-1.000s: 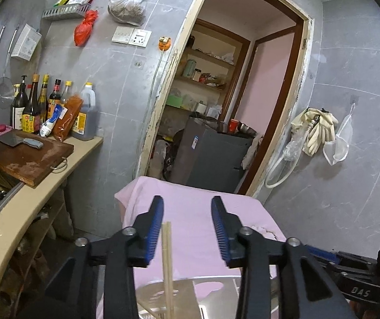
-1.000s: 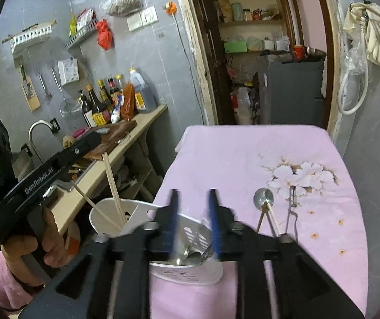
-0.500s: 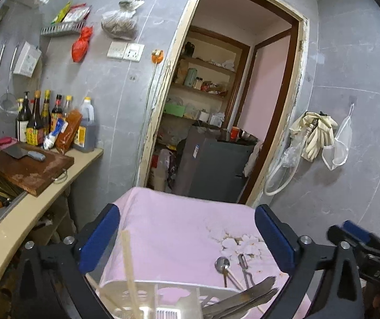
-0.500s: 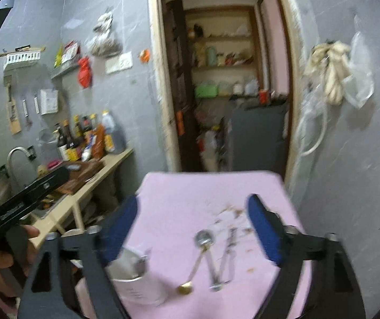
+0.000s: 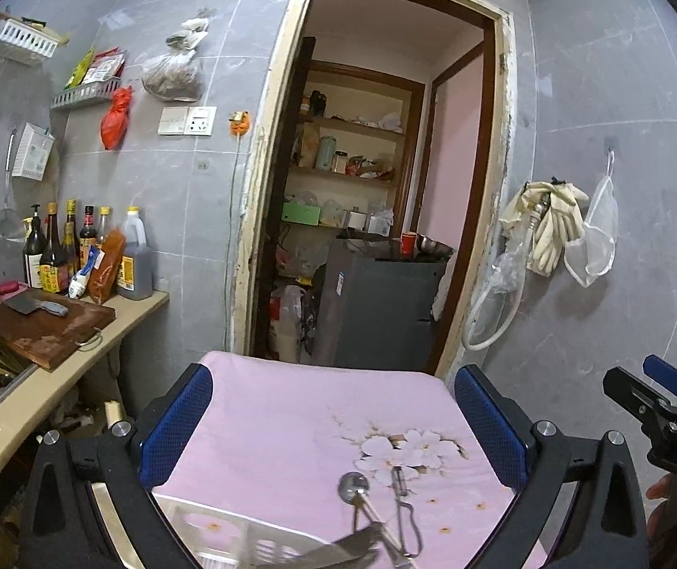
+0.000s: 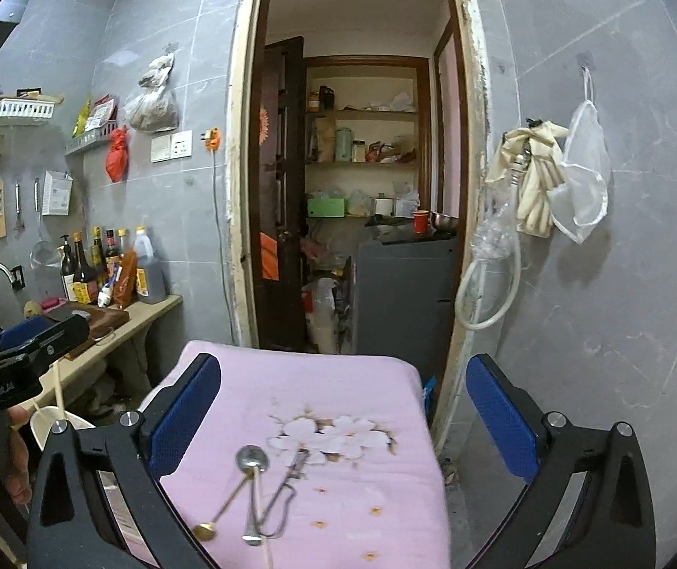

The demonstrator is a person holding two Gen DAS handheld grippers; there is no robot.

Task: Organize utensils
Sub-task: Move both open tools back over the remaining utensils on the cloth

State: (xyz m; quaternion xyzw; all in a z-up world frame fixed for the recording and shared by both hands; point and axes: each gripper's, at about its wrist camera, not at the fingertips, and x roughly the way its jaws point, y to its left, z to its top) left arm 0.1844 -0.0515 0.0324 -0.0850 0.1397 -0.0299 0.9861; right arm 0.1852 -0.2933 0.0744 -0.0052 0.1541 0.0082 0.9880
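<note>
My left gripper (image 5: 333, 431) is open wide, with nothing between its blue pads (image 5: 175, 426). Under it stands a white slotted utensil holder (image 5: 224, 531) with metal utensils (image 5: 352, 545) leaning out. On the pink flowered tablecloth (image 5: 300, 408) lie a spoon (image 5: 352, 486) and a wire-handled tool (image 5: 405, 507). My right gripper (image 6: 343, 417) has its jaws opening wide, nothing held. Below it lie the spoon (image 6: 253, 457) and the wire tool (image 6: 286, 488). The holder (image 6: 54, 422) with a chopstick (image 6: 57, 389) shows at the left.
A counter (image 5: 77, 365) on the left carries a cutting board (image 5: 44, 327) with a cleaver, bottles (image 5: 68, 256) and a sink. An open doorway (image 6: 357, 189) with a grey cabinet lies beyond the table. Gloves and a hose hang on the right wall (image 6: 533, 180).
Both grippers went from nearly shut to wide open and drew back and up from the holder. The chopstick between the left jaws is no longer there.
</note>
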